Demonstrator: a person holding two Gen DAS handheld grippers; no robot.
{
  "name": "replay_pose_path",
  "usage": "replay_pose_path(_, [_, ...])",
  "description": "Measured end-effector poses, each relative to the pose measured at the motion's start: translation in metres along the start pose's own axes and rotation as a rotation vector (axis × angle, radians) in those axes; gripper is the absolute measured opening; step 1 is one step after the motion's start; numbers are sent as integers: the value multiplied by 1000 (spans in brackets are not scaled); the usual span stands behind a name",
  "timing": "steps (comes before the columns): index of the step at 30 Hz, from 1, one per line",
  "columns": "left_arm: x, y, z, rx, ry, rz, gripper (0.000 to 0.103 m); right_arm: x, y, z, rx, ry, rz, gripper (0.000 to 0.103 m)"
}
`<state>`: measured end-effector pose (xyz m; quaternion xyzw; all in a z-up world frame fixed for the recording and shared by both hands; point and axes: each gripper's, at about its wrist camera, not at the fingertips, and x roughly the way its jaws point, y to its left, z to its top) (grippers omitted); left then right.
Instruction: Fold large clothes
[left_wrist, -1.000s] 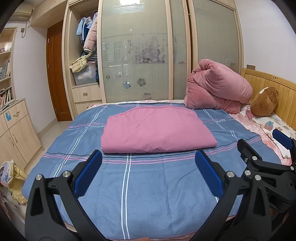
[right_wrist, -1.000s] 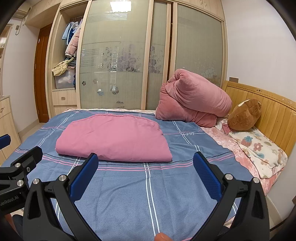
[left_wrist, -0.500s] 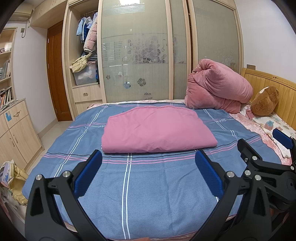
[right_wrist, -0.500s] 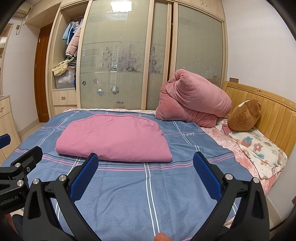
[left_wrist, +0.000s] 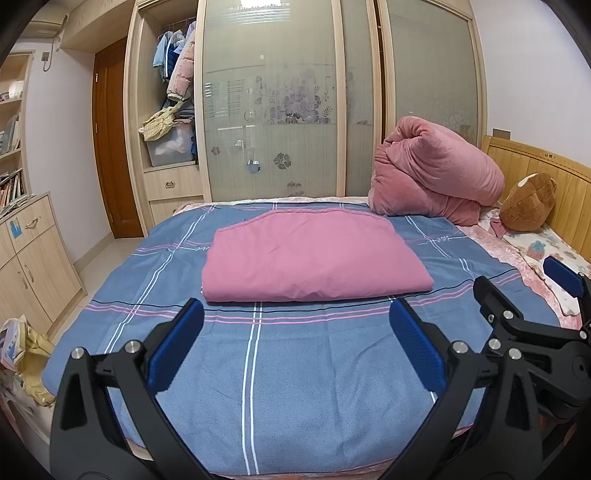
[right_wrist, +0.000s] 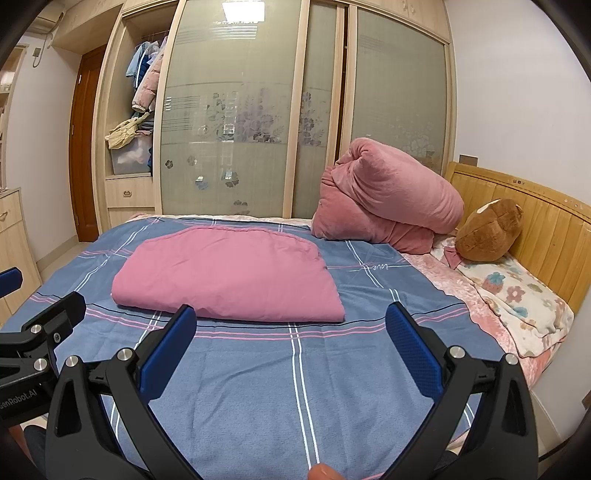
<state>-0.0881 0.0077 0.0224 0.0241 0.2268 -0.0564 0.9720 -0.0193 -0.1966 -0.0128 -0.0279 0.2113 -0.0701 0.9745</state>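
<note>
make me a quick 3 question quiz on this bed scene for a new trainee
1. True or false: the left gripper and the right gripper are both open and hold nothing.
2. Multiple choice: the folded pink cloth lies on A) the blue plaid blanket, B) the floor, C) the floral pillow.
3. Fill in: the brown plush toy sits next to the wooden ____.

Key
1. True: the jaws of each stand wide apart, short of the cloth.
2. A
3. headboard
</note>
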Motion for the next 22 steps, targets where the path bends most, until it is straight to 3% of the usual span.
replay_pose_path(15, [4, 7, -4, 7, -2, 3, 101, 13, -11, -1, -8, 23, 20, 102])
replay_pose_path(22, [33, 18, -8, -28, 48, 11, 101, 39, -9, -2, -6, 52, 70, 102])
